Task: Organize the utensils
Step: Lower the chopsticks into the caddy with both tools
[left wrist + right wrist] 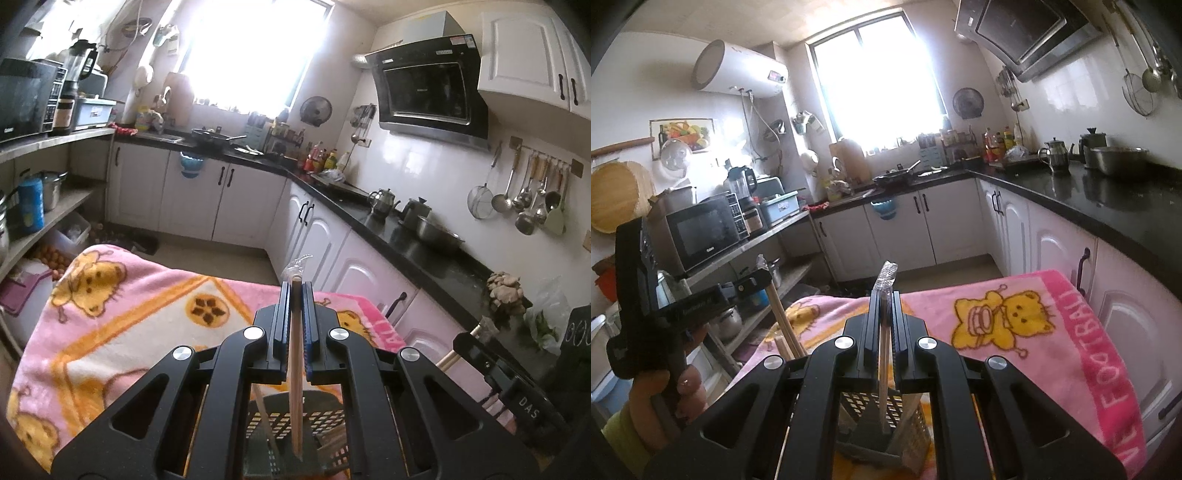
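Observation:
My left gripper (295, 286) is shut on a pair of wooden chopsticks in a clear wrapper (295, 369), held upright with their lower ends inside a black perforated utensil holder (325, 424) that stands on a pink cartoon blanket (129, 317). My right gripper (885, 295) is shut on another wrapped pair of chopsticks (882, 376), also upright, its lower end in the same holder (912, 424). The right gripper (480, 332) shows at the right of the left wrist view, and the left gripper (757, 282) at the left of the right wrist view.
The blanket (1052, 332) covers a table in a kitchen. A black countertop (1108, 199) with kettles and a steel bowl (1119, 158) runs along the right. Shelves with a microwave (698, 232) stand at the left. A hand (687, 387) holds the left gripper.

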Motion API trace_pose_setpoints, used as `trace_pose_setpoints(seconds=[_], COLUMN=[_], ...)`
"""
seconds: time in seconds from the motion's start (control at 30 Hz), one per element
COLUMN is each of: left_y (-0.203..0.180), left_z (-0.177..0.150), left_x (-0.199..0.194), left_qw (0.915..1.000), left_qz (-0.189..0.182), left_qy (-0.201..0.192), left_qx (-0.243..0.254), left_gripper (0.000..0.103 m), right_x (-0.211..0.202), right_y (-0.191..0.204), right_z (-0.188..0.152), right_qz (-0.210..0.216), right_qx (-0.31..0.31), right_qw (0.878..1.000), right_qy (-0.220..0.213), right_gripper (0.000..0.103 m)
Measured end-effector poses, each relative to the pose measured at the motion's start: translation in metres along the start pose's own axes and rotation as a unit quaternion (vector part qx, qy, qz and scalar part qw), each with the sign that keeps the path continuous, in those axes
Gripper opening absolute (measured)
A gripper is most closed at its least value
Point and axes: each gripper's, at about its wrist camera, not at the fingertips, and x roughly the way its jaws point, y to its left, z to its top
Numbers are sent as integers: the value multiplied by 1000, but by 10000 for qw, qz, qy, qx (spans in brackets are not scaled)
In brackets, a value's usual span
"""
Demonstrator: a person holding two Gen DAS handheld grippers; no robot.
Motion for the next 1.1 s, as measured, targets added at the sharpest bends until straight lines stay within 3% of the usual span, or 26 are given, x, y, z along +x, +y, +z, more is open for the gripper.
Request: trace_pose_setpoints(seconds=[0.47,1.1], left_y=[-1,6], left_z=[-25,-62], left_x=[14,25], left_qw=[9999,9996], left_qz=[21,116], left_qy=[-111,196], left_qx=[81,178], left_gripper=[1,1], right_x=[20,39], right_y=[1,-1], right_z=[-20,-48], right_qz=[-2,-11], right_qx=[-49,28], right_qw=[9998,9987], right_qy=[209,508], right_gripper=[6,6])
